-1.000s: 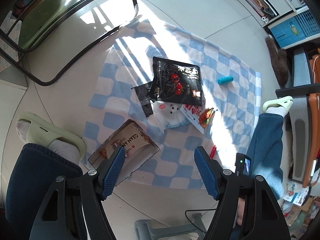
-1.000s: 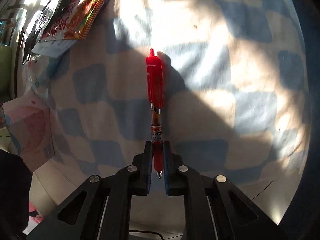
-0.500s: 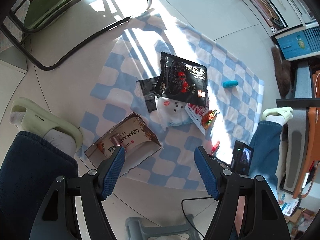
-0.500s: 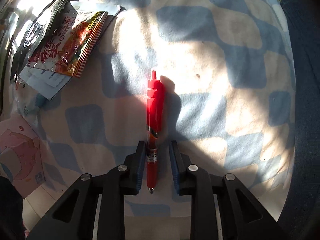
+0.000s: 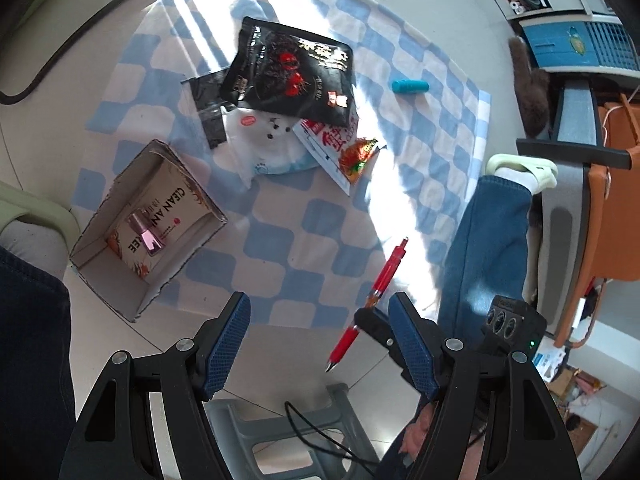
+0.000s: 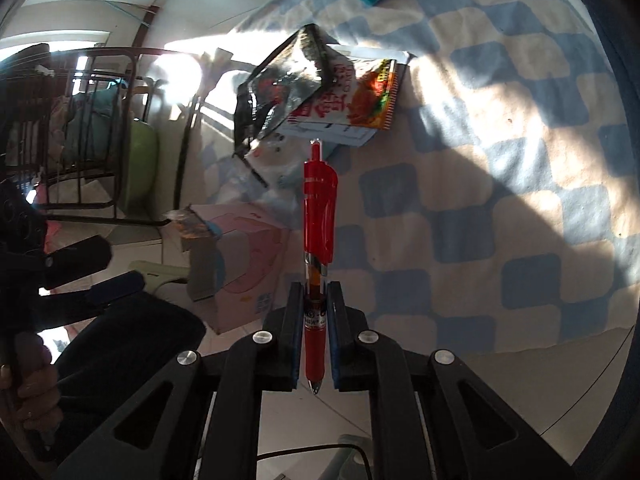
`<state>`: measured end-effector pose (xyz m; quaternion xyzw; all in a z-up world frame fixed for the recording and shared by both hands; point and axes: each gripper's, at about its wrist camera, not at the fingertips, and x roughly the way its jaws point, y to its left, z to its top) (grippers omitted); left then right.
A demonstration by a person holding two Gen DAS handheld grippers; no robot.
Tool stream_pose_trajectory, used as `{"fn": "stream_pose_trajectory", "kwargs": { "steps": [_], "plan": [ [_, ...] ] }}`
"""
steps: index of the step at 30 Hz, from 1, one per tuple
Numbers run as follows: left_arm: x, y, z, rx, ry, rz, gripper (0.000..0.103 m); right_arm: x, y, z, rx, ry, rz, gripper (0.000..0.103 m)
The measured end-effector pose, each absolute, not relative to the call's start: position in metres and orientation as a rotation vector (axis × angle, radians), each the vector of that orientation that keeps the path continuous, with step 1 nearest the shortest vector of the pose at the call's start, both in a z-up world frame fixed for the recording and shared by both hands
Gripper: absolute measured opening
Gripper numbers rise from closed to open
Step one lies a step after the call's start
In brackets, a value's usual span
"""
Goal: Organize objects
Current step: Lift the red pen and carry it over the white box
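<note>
Right tool (image 6: 313,334) clamps red pen (image 6: 319,216) lengthwise; left tool (image 5: 320,344) gapes apart.

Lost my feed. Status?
Right gripper shut on pen, lifted off cloth. Left gripper open, empty. Box holds one pink item; path clear.

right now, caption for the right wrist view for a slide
Right gripper shut on a red pen, held above the blue checked cloth near snack packets.
</note>
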<state>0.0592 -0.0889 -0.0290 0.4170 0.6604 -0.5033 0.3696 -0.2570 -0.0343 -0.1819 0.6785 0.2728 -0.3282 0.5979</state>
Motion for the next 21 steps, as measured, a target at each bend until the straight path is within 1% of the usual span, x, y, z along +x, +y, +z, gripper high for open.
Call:
{"fn": "stream_pose_trajectory", "kwargs": {
  "steps": [2,3,6,8,9,11,14,15,16,17,18,19,21],
  "plan": [
    [0.055,-0.088,-0.027,1.048,1.713,-1.340,0.070,-0.235,-0.028,-0.160,1.536,0.621,-0.696,0.012],
    [0.053,-0.087,-0.027,1.032,1.729,-1.360,0.070,-0.216,-0.026,-0.159,1.509,0.619,-0.673,0.012],
    [0.056,-0.080,-0.027,0.989,1.771,-1.401,0.070,-0.216,-0.008,-0.129,1.475,0.587,-0.624,0.012],
    [0.059,-0.075,-0.027,0.989,1.769,-1.422,0.069,-0.211,-0.003,-0.122,1.487,0.555,-0.587,0.012],
    [0.059,-0.073,-0.025,0.996,1.744,-1.441,0.051,-0.208,-0.001,-0.118,1.485,0.548,-0.571,0.012],
    [0.058,-0.069,-0.017,1.054,1.642,-1.465,0.009,-0.200,0.003,-0.110,1.460,0.556,-0.557,0.012],
    [0.064,-0.066,-0.007,1.105,1.518,-1.487,0.008,-0.187,0.007,-0.105,1.443,0.590,-0.564,0.016],
    [0.070,-0.065,-0.003,1.110,1.477,-1.475,0.008,-0.185,0.009,-0.106,1.456,0.613,-0.581,0.020],
    [0.078,-0.064,0.000,1.106,1.433,-1.458,0.008,-0.184,0.010,-0.109,1.471,0.640,-0.599,0.031],
    [0.086,-0.063,0.004,1.096,1.396,-1.432,0.008,-0.183,0.012,-0.114,1.478,0.677,-0.623,0.039],
    [0.098,-0.062,0.006,1.078,1.376,-1.404,0.008,-0.186,0.014,-0.118,1.468,0.717,-0.659,0.057],
    [0.107,-0.060,0.007,1.063,1.357,-1.371,0.008,-0.190,0.017,-0.122,1.449,0.743,-0.705,0.068],
    [0.124,-0.058,0.009,1.038,1.313,-1.296,0.008,-0.203,0.022,-0.134,1.426,0.793,-0.797,0.069]
  ]
}}
